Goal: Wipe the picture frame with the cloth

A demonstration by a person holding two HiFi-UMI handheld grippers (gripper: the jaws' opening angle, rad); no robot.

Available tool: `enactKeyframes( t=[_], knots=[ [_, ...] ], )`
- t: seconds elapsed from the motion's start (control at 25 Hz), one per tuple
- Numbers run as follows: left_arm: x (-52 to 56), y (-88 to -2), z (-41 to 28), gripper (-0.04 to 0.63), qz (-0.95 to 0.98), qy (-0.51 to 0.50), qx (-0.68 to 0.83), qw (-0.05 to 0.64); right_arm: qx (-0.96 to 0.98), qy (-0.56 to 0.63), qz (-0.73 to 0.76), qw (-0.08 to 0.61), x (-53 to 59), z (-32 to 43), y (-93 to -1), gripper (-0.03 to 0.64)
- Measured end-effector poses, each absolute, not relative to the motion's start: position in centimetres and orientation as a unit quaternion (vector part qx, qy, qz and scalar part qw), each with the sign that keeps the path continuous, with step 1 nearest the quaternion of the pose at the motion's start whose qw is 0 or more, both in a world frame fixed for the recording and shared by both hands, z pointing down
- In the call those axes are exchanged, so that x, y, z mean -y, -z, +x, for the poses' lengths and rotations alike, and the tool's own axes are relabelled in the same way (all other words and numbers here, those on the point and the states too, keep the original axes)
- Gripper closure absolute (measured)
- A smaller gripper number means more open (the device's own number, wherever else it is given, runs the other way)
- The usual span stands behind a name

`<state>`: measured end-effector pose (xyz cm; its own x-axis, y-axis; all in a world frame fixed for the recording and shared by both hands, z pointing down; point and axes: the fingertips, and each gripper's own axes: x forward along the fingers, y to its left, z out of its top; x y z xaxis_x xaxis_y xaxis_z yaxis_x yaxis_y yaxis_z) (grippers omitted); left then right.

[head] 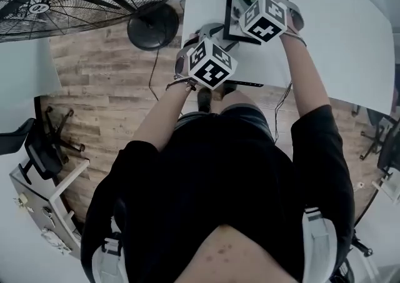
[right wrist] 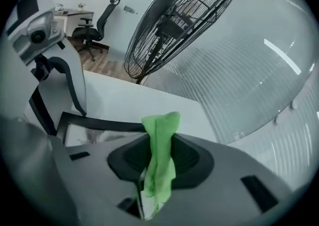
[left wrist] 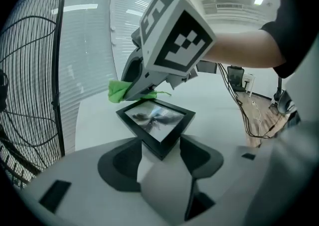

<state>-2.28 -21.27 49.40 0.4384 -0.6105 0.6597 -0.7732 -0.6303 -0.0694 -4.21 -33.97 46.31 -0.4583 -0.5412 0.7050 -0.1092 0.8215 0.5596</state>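
Wide open table [head: 350,32] to the right of the picture frame [left wrist: 157,120], bare white all the way across, easy passage there! Left side is tight: the big fan [head: 94,0] stands just off the table edge. The left gripper [left wrist: 160,155] sits clamped on the frame's near corner, blocking that approach.

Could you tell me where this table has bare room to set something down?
Free: the white table right of the right gripper, out to its edge. Crowded: its left end, where the left gripper grips the black picture frame and the right holds the green cloth.
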Motion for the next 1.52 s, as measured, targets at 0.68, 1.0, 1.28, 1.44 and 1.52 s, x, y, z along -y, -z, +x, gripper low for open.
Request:
enactKeyframes(
  t=[0.68, 1.0, 1.28, 1.44, 1.52],
  knots=[
    [21.4, -49.4, -2.6, 0.344, 0.840, -0.333, 0.411, 0.122, 0.826, 0.230, 0.163, 0.488, 32.2, -4.9, -48.4, 0.515],
    [21.4, -49.3, -2.4, 0.345, 0.840, -0.333, 0.410, 0.121, 0.816, 0.244, 0.144, 0.504, 30.4, -4.4, -49.0, 0.515],
    [21.3, -49.4, -2.3, 0.345, 0.840, -0.334, 0.410, 0.120, 0.830, 0.217, 0.159, 0.488, 29.7, -4.1, -49.1, 0.515],
    [21.4, -49.4, -2.2, 0.345, 0.841, -0.333, 0.410, 0.118, 0.833, 0.213, 0.158, 0.486, 29.3, -3.9, -49.1, 0.515],
    [21.4, -49.4, -2.1, 0.345, 0.841, -0.334, 0.410, 0.119, 0.834, 0.212, 0.154, 0.485, 29.0, -3.8, -49.1, 0.515]
  ],
)
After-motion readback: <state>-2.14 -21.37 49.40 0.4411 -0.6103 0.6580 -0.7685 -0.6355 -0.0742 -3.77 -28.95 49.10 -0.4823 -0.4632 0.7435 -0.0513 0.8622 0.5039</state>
